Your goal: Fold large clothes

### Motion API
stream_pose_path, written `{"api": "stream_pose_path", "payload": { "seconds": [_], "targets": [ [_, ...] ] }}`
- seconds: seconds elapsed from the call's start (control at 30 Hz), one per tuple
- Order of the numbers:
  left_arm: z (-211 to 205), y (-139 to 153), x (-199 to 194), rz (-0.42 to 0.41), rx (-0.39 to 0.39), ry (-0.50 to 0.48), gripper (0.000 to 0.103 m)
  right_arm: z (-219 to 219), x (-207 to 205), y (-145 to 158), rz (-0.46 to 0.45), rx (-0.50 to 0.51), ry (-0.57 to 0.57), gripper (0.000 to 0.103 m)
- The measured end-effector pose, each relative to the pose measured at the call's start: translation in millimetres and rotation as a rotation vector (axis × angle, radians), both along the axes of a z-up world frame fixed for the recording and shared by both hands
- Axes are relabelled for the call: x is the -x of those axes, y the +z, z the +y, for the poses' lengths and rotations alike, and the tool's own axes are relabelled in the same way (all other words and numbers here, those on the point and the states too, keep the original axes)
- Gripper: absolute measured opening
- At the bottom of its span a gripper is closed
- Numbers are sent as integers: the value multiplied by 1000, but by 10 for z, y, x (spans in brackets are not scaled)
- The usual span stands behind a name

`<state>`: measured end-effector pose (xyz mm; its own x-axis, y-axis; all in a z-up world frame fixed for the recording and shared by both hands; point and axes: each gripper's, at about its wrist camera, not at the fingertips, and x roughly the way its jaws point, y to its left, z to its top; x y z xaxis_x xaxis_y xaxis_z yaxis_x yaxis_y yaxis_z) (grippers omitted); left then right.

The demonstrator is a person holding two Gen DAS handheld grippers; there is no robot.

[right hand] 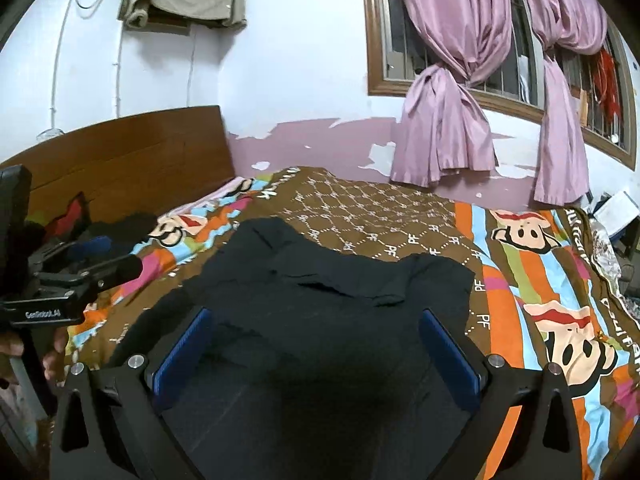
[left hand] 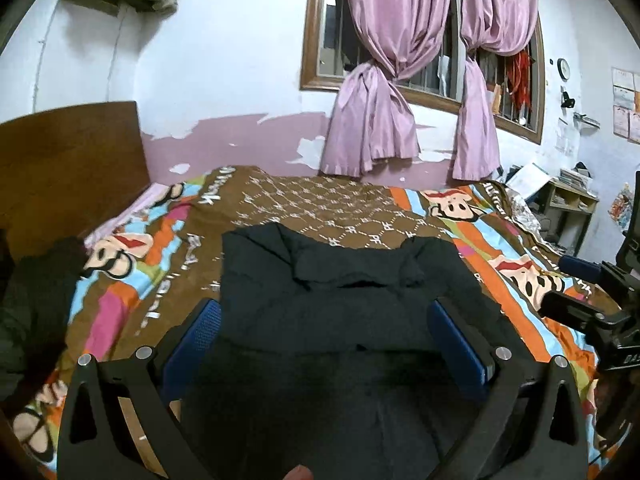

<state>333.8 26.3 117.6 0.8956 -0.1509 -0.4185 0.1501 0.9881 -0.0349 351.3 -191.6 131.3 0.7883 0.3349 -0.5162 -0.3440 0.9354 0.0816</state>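
Lying between both grippers' fingers (left hand: 456,332) — garment (left hand: 340,304).

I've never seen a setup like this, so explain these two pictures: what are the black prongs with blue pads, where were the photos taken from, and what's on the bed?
Each picture comes from a fisheye camera mounted on a handheld gripper, looking forward along its two fingers. A person carries one gripper in each hand; there is no robot arm. The left gripper and the right gripper both hover open over a black garment spread on a bed with a cartoon-monkey bedspread. Neither holds anything. In the left view the other gripper shows at the right edge. A dark clothes pile lies near the wooden headboard. Behind are tied pink curtains.
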Motion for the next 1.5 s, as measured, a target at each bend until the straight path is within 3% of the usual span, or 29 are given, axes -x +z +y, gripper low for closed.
{"api": "stream_pose_path", "payload": {
  "seconds": [0.13,0.5,0.87,0.97,1.13,1.33,1.5],
  "targets": [
    [23,-17,240,12,12,33,101,17,220,69,-12,1,26,103],
    [-9,-327,821,56,-77,-18,101,5,715,-42,0,62,57,103],
    [19,-1028,1324,71,-249,-129,101,11,1120,-602,113,135,109,103],
    [28,-1224,1388,103,-280,-163,101,24,1197,-772,172,121,161,103],
    [67,-1481,1422,164,-296,-214,101,113,1309,-1040,240,167,209,103],
    [32,-1846,1435,263,-370,-259,101,179,1402,-1369,311,234,244,103],
    [-28,-2069,1492,275,-445,-302,101,196,1463,-1600,363,294,261,103]
  ]
}}
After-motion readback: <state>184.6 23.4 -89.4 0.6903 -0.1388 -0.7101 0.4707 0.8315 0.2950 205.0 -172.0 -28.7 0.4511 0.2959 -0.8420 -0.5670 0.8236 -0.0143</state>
